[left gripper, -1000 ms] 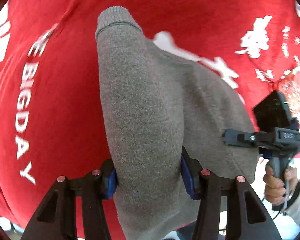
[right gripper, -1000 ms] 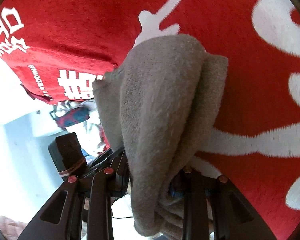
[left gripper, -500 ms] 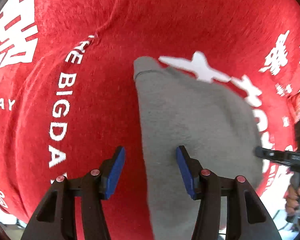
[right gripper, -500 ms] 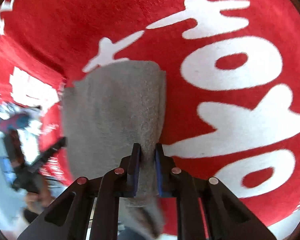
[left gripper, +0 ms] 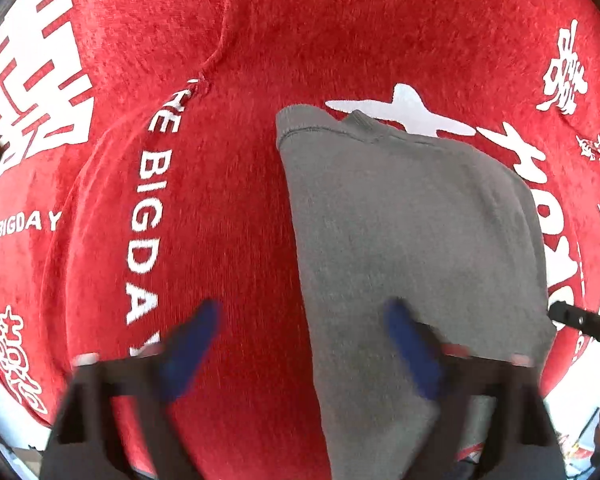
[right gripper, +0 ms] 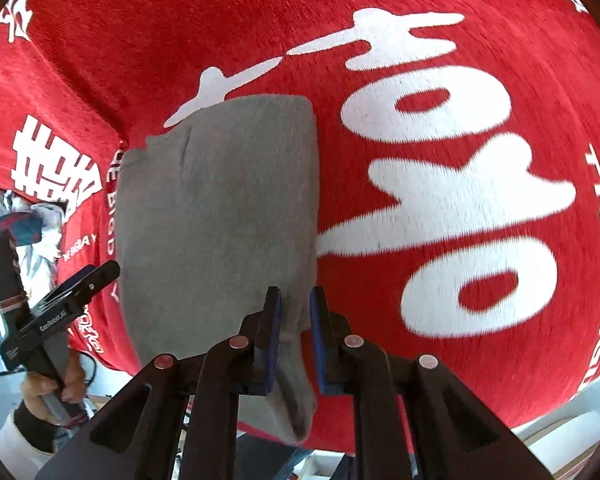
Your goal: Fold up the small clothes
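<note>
A small grey knit garment (left gripper: 412, 248) lies folded flat on a red cloth (left gripper: 228, 208) with white lettering; it also shows in the right wrist view (right gripper: 220, 216). My left gripper (left gripper: 304, 340) is open and blurred, its right finger over the garment's near edge, its left finger over the red cloth. My right gripper (right gripper: 294, 320) has its jaws slightly apart, with the garment's near right corner between the blue pads (right gripper: 274, 332). The left gripper also shows in the right wrist view (right gripper: 72, 300).
The red cloth (right gripper: 460, 80) covers the whole table. A white floor and clutter show past the cloth's edge at the left (right gripper: 4, 216). A box edge shows at the bottom right (right gripper: 560, 440).
Both grippers lowered the hanging garment onto the cloth, now lying flat. The left jaws opened and let go. The right jaws have parted a little.
</note>
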A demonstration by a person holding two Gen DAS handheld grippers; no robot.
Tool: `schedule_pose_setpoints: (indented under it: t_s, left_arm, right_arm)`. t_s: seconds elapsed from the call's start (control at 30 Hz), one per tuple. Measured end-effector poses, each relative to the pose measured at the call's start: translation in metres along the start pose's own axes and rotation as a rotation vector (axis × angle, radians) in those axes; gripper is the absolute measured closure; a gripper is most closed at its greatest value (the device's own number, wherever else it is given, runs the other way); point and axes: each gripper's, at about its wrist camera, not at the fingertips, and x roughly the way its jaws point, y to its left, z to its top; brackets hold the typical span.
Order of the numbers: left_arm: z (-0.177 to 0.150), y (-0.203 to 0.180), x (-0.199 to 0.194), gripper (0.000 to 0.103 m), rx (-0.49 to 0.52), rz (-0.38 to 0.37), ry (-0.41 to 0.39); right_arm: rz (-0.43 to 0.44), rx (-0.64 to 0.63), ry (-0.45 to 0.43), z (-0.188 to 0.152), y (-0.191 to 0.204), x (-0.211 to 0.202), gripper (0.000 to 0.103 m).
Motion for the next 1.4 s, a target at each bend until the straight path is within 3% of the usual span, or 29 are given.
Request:
schedule_pose_setpoints:
  t_s: [0.03, 0.07, 0.1, 0.27, 0.33, 0.4, 0.43, 0.6, 1.07, 1.4]
  left_arm:
    - [-0.003, -0.001, -0.003, 0.001, -0.001, 0.000, -0.010]
    - [-0.005, -0.003, -0.004, 0.001, 0.001, 0.000, -0.009]
    - [-0.007, -0.003, -0.004, 0.001, 0.003, 0.000, -0.005]
    - [-0.018, -0.006, -0.002, 0.001, -0.012, 0.039, 0.024]
    - [-0.020, -0.005, -0.003, 0.001, -0.034, 0.035, 0.021]
    - [-0.022, -0.002, -0.003, 0.001, -0.063, 0.019, 0.033]
    - [-0.022, -0.001, -0.002, 0.001, -0.071, 0.018, 0.039]
    - [-0.024, -0.001, 0.000, 0.001, -0.084, 0.040, 0.059]
    - [-0.030, 0.000, 0.000, 0.001, -0.120, 0.026, 0.100]
    - [-0.037, -0.006, 0.005, 0.001, -0.085, 0.012, 0.145]
  right_arm:
    - [0.004, 0.007, -0.002, -0.003, 0.000, -0.003, 0.075]
    - [0.009, 0.015, -0.006, -0.006, 0.000, -0.006, 0.058]
    - [0.017, 0.019, -0.009, -0.008, -0.001, -0.007, 0.048]
    - [0.048, -0.002, -0.005, -0.018, 0.019, 0.002, 0.048]
    - [0.044, -0.005, 0.018, -0.020, 0.018, 0.007, 0.055]
    - [0.021, -0.022, 0.044, -0.022, 0.022, 0.018, 0.088]
    - [0.006, -0.033, 0.045, -0.025, 0.024, 0.019, 0.092]
    - [-0.068, -0.098, 0.047, -0.031, 0.029, 0.026, 0.093]
    - [-0.090, -0.086, 0.065, -0.032, 0.030, 0.030, 0.093]
    - [-0.124, -0.103, 0.069, -0.035, 0.035, 0.032, 0.092]
